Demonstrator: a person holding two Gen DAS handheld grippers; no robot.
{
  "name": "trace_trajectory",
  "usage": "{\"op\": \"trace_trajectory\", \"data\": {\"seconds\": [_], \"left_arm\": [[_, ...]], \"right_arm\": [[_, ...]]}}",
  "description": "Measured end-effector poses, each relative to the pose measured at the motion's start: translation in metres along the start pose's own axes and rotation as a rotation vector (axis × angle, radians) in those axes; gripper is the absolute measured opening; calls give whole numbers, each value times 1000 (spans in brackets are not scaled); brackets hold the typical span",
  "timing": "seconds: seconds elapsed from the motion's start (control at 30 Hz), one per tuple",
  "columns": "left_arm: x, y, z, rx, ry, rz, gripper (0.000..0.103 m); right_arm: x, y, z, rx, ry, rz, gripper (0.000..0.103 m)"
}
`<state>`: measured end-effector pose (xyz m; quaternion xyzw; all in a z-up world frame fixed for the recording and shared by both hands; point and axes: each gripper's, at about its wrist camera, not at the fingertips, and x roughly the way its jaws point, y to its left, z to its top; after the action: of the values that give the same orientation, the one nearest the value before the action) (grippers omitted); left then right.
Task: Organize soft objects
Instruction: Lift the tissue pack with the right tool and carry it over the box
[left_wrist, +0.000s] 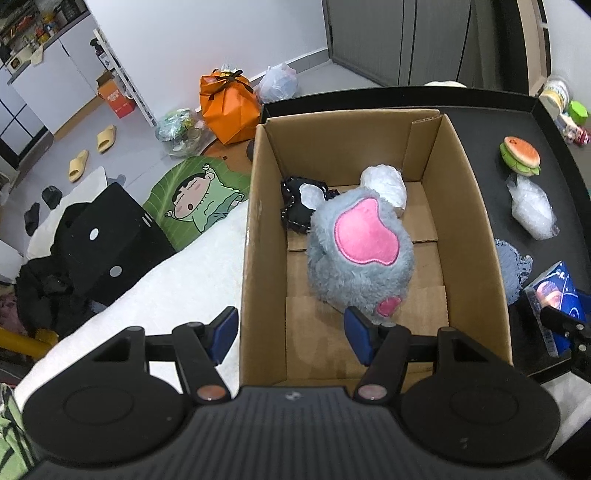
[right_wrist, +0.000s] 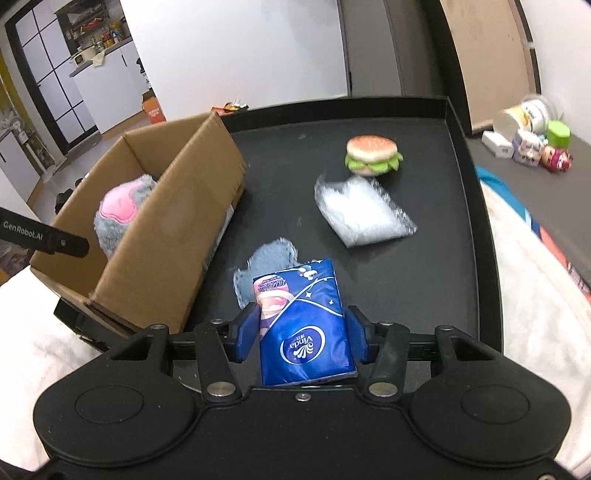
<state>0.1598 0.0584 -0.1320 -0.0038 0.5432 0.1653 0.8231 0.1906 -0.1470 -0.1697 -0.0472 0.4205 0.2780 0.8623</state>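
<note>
While the right gripper (right_wrist: 301, 332) pinches the blue tissue pack (right_wrist: 304, 325), lift it high over the box (right_wrist: 166, 236) wall (the left gripper (left_wrist: 291, 332) waits, spread wide).

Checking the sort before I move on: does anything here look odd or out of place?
Mostly tidy. The grey plush lies upside down in the cardboard box. Outside it, a grey cloth lies crumpled beside the box, under the tissue pack held by the right gripper.
</note>
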Motion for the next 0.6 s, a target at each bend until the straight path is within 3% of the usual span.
{"op": "trace_trajectory", "data": {"seconds": [0.6], "left_arm": [[0, 33, -12, -139, -52, -116, 58]], "right_arm": [[-16, 40, 45, -34, -102, -28, 50]]}}
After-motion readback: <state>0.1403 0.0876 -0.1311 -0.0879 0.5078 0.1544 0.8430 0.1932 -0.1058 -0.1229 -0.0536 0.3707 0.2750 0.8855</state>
